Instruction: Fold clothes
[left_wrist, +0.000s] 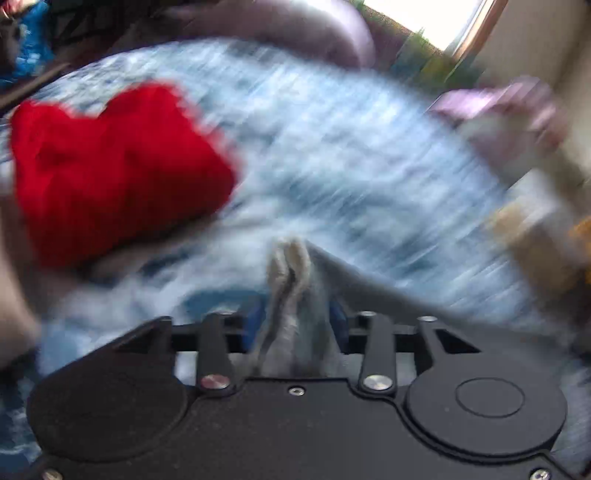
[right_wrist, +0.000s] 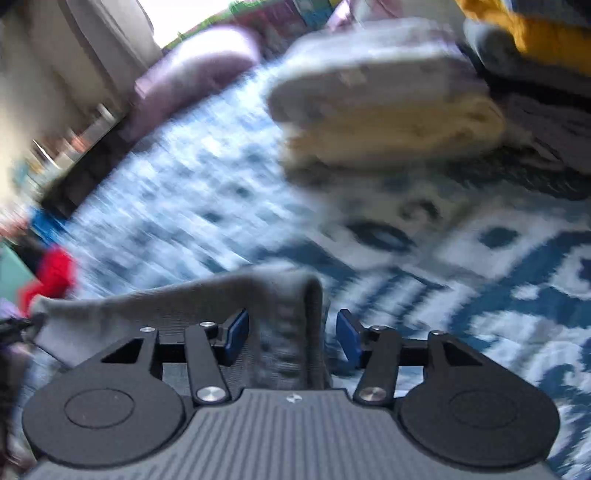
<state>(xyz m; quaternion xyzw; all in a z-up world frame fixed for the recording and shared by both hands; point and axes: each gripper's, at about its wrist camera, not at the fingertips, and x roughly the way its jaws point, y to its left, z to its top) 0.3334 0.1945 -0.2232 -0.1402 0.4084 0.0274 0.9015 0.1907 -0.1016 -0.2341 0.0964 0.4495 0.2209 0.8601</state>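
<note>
A grey garment is pinched in my left gripper; its bunched edge sticks up between the blue pads and the cloth runs off to the right. The same grey garment lies draped between the blue pads of my right gripper, stretching left. The right jaws stand partly apart around the cloth. Both views are motion-blurred. A red garment lies crumpled on the blue-and-white patterned bedspread, up left of the left gripper; it also shows in the right wrist view.
A stack of folded clothes, grey over cream, sits ahead right of the right gripper, with a yellow and grey pile behind it. A lilac pillow lies at the far edge. Pink and white folded items lie at right.
</note>
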